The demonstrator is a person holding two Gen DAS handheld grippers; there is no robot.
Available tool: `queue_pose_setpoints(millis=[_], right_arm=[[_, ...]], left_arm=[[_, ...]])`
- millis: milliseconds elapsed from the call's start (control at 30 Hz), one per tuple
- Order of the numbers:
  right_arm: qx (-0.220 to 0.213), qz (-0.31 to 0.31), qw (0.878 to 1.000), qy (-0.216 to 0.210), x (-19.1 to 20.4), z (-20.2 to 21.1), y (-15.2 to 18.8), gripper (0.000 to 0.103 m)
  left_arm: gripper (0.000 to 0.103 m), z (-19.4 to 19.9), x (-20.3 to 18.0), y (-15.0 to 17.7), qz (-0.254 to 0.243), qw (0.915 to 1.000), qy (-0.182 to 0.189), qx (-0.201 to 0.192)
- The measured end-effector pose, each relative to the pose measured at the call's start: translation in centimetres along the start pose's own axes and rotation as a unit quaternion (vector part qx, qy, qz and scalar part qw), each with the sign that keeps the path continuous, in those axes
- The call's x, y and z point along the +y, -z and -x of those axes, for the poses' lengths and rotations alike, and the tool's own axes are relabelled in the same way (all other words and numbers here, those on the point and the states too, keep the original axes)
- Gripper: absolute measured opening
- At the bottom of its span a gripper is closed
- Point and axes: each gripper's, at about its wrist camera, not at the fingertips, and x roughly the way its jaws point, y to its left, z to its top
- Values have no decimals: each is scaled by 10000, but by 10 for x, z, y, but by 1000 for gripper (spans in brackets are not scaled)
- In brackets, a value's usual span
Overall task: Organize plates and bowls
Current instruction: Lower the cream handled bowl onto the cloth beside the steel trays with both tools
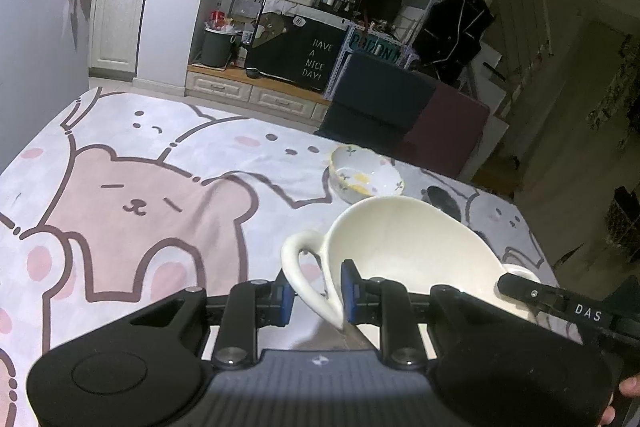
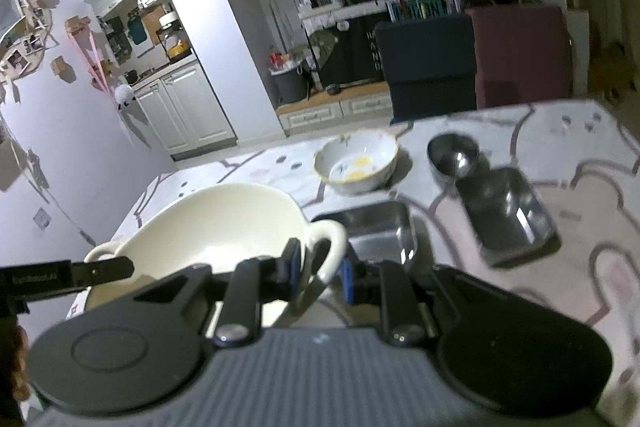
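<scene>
A large cream bowl (image 1: 404, 247) with two loop handles is held between both grippers over the bear-print tablecloth (image 1: 140, 211). My left gripper (image 1: 318, 293) is shut on its left handle (image 1: 298, 263). My right gripper (image 2: 318, 269) is shut on its right handle (image 2: 330, 241); the bowl also shows in the right wrist view (image 2: 216, 223). A small floral bowl (image 1: 366, 175) with a yellow rim sits beyond it, also in the right wrist view (image 2: 356, 163). The right gripper's finger (image 1: 552, 297) shows at the bowl's far side.
To the right stand a square steel tray (image 2: 380, 237), a rectangular steel tray (image 2: 508, 211) and a small steel bowl (image 2: 452, 157). Two chairs (image 2: 472, 59) stand at the table's far edge. Kitchen cabinets and shelves lie behind.
</scene>
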Motion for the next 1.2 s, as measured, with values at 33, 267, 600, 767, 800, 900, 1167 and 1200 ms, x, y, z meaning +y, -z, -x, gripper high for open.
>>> queue_pose_setpoints(millis=[33, 267, 600, 767, 800, 900, 1167, 1200], right_arm=[[51, -65, 10000, -11, -1, -2, 4, 24], [272, -49, 9996, 48, 4, -14, 31, 24], [733, -8, 9971, 184, 12, -32, 59, 25], [813, -21, 9964, 235, 13, -35, 64, 25], [815, -23, 9964, 246, 14, -35, 64, 25], [833, -23, 9962, 260, 11, -43, 62, 25], [931, 12, 9953, 270, 13, -51, 62, 25], [952, 8, 9951, 271, 13, -51, 62, 25]], left_arm=[[26, -1, 3, 3, -7, 10000, -5, 20], [26, -21, 26, 26, 92, 9994, 12, 319], [26, -48, 43, 38, 34, 9969, 12, 781], [26, -58, 45, 38, -8, 9964, 28, 844], [26, -59, 45, 38, -13, 9964, 29, 852], [26, -63, 47, 39, -4, 9960, 25, 890], [26, -69, 51, 41, 44, 9949, -6, 1009], [26, -70, 51, 41, 42, 9947, -11, 1023]])
